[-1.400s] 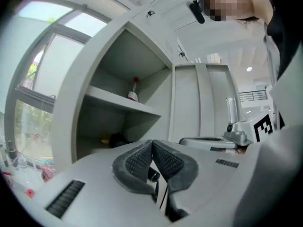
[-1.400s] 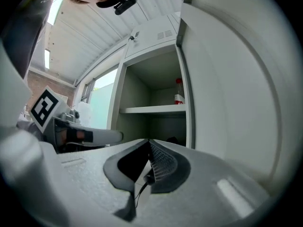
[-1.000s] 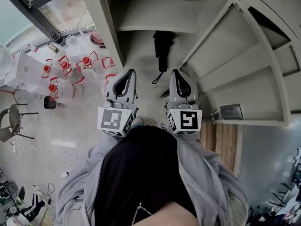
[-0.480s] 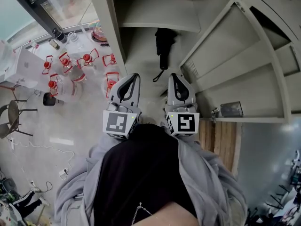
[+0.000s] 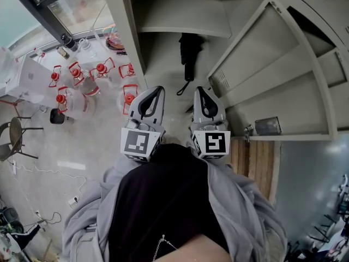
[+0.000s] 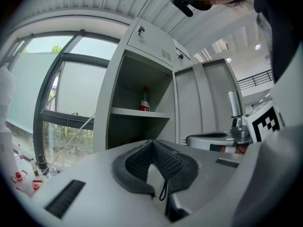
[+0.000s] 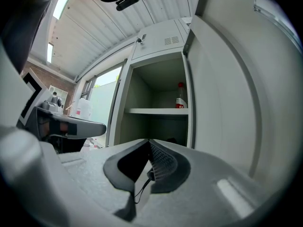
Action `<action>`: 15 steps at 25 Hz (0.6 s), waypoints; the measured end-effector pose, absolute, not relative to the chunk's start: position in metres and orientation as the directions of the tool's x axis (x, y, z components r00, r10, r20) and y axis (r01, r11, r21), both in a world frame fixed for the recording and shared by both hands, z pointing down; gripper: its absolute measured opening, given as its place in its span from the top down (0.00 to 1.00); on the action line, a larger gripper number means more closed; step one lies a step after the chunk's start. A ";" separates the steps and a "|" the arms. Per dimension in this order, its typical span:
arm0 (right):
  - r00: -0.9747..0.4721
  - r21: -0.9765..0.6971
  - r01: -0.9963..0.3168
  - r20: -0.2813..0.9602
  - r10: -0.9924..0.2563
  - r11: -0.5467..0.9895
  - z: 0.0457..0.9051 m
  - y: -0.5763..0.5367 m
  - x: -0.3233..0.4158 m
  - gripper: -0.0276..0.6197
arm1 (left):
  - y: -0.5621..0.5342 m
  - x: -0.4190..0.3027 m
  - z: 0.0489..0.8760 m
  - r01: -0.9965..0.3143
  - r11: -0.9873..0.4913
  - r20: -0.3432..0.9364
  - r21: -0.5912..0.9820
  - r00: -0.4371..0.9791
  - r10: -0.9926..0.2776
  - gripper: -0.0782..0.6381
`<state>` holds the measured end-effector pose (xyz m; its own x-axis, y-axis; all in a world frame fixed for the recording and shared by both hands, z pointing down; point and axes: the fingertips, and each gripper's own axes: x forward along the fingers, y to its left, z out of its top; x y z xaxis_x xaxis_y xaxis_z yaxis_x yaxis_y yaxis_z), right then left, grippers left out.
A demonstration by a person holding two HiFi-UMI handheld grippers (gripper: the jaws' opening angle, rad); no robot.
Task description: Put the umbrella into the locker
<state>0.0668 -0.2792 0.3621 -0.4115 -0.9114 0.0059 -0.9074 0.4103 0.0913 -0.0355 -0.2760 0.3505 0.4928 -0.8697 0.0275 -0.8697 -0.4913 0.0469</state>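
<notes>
A folded black umbrella (image 5: 188, 52) lies inside the open grey locker (image 5: 131, 42), on its floor below the shelf (image 5: 182, 18), with its strap trailing toward me. My left gripper (image 5: 158, 89) and right gripper (image 5: 199, 90) are level and side by side in front of the opening, short of the umbrella. Both are shut, with nothing between the pads. In the left gripper view the left gripper (image 6: 151, 142) faces the locker's compartments. The right gripper (image 7: 149, 141) does the same in its own view, where a dark bit of the umbrella (image 7: 173, 140) shows over the jaws.
A red-labelled bottle (image 6: 144, 100) stands on the shelf. The locker door (image 5: 272, 64) hangs open at the right, and a wooden pallet (image 5: 256, 162) lies beside it. Several clear jugs with red caps (image 5: 82, 86) crowd the floor at the left, beyond them a chair (image 5: 13, 141).
My left gripper has shifted a little to the right, closer to the right gripper. The umbrella lies where it was and both grippers stay shut.
</notes>
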 end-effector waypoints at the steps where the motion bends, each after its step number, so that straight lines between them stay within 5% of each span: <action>1: -0.417 0.098 -0.904 0.006 -0.909 0.415 0.361 -0.279 0.066 0.95 | -0.276 -0.035 0.351 -0.869 -0.493 0.029 0.047 0.495 -0.869 0.88; 15: -0.428 0.083 -0.900 0.021 -0.903 0.428 0.365 -0.281 0.064 0.95 | -0.276 -0.033 0.355 -0.865 -0.500 0.043 0.048 0.502 -0.864 0.88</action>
